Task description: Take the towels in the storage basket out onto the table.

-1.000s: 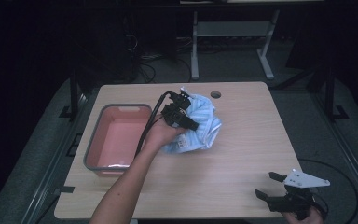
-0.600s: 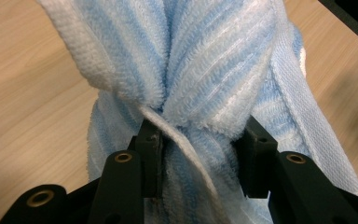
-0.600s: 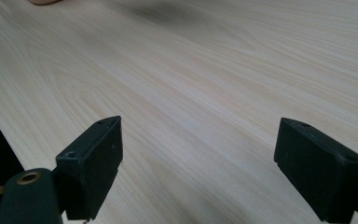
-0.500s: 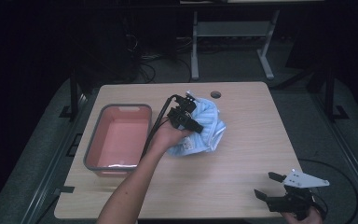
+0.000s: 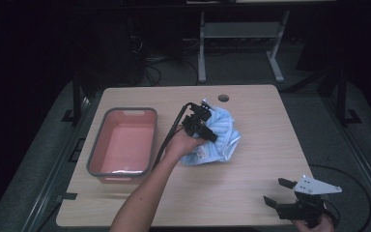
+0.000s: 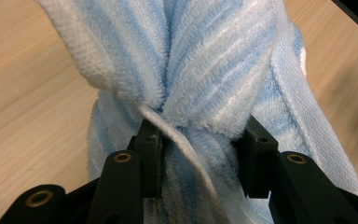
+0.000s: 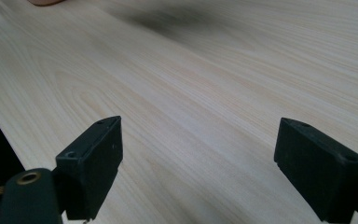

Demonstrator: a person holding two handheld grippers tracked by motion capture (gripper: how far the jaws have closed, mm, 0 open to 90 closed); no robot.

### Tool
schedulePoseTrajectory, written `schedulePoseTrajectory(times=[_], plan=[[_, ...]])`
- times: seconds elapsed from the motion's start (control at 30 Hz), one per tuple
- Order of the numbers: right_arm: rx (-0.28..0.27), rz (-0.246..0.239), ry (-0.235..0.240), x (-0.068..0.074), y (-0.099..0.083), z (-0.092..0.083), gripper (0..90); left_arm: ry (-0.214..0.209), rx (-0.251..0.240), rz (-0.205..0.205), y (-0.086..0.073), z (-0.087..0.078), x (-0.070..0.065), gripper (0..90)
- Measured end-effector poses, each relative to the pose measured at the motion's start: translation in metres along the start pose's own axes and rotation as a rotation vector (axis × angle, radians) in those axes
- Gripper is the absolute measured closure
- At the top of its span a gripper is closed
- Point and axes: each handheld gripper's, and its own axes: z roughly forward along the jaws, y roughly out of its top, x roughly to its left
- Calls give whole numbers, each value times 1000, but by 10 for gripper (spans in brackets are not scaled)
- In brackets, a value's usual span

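Since the earlier frame, left gripper (image 5: 204, 126) clamped on blue striped towel (image 5: 221, 137), carried lower and nearer, right gripper (image 5: 284, 192) unmoved, jaws apart.

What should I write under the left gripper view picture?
Left tool pinching a bunched blue-and-white striped towel above the wooden table.

One bench (image 5: 251, 193) is sitting in the high view, light wood. One towel (image 5: 220, 137) is lying on it, blue-and-white striped and bunched up; the same single towel (image 6: 214, 70) is showing in the left gripper view. One tub (image 5: 96, 159) is sitting on the bench, pink inside with a grey rim. Two grippers are showing: one left gripper (image 5: 205, 128) and one right gripper (image 5: 280, 193), each carrying two black jaws. One round hole (image 5: 223, 97) is showing in the bench top near its far edge. One forearm is coming in from the bottom.
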Motion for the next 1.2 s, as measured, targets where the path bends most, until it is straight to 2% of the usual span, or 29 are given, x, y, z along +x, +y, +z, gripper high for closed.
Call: schedulePoseTrajectory(times=[0.07, 0.33, 0.63, 1.0, 1.2], plan=[[-1, -1, 0, 0, 0, 0, 148, -2, -6, -12, 0, 4, 0, 586], [-1, -1, -1, -1, 0, -1, 148, -8, -1, -13, 1, 14, 0, 585], [-1, -4, 3, 0, 0, 0, 148, 0, 31, -6, 2, 29, -1, 578], [-1, -1, 3, 0, 0, -1, 148, 7, 55, -21, 0, 49, -2, 559], [-2, 2, 3, -1, 0, 0, 148, 16, 75, -20, -3, 59, -2, 521]])
